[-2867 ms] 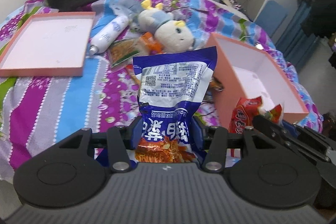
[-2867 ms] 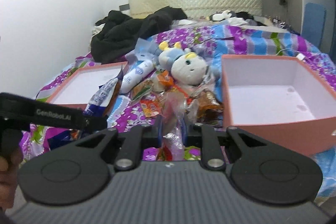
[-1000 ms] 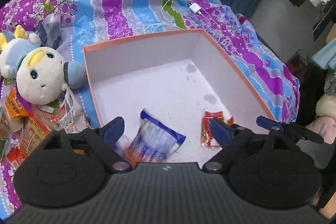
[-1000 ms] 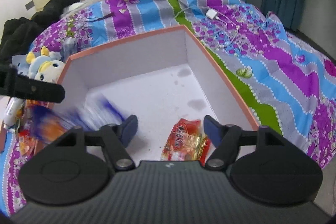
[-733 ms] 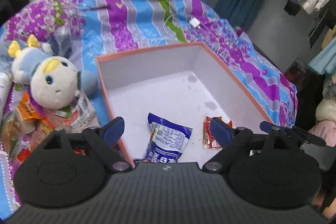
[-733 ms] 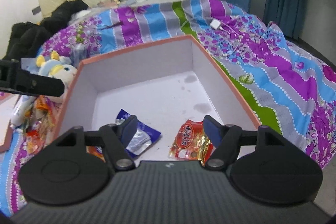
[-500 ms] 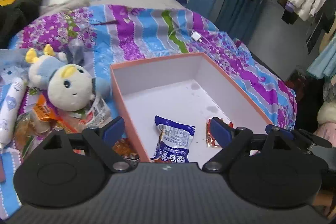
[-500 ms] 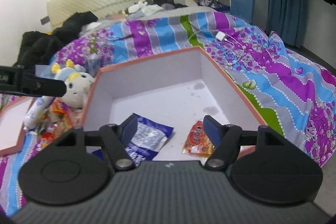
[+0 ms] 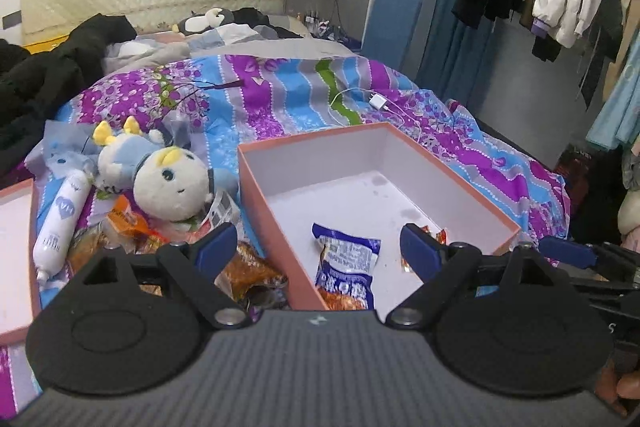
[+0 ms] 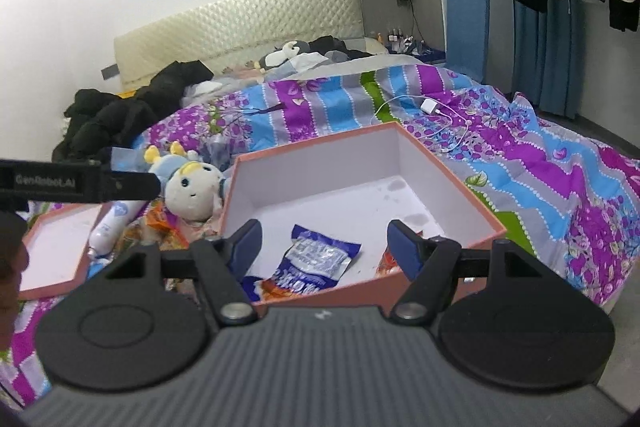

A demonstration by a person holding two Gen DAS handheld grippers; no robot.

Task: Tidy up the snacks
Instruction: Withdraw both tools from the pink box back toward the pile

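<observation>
A pink box [image 9: 256, 195] with a white inside lies on the bed; it also shows in the right wrist view [image 10: 448, 171]. In it lie a blue snack bag [image 9: 346, 259] [image 10: 316, 261] and a red snack packet [image 9: 434, 233] [image 10: 386, 259], partly hidden by the fingers. My left gripper [image 9: 316, 247] is open and empty above the box's near left edge. My right gripper [image 10: 324, 243] is open and empty above the box's near side. A pile of loose snack packets [image 9: 132, 227] lies left of the box.
A plush toy [image 9: 168, 183] and a white bottle [image 9: 60, 223] lie among the loose snacks. The box lid [image 10: 56, 247] lies at the left. Black clothes [image 9: 48, 83] are heaped at the back left. A charger cable [image 9: 376, 103] lies behind the box. Clothes hang at the right.
Both grippers let go of their snacks, which dropped into the box. Both have since drawn back and up from the box, still open.
</observation>
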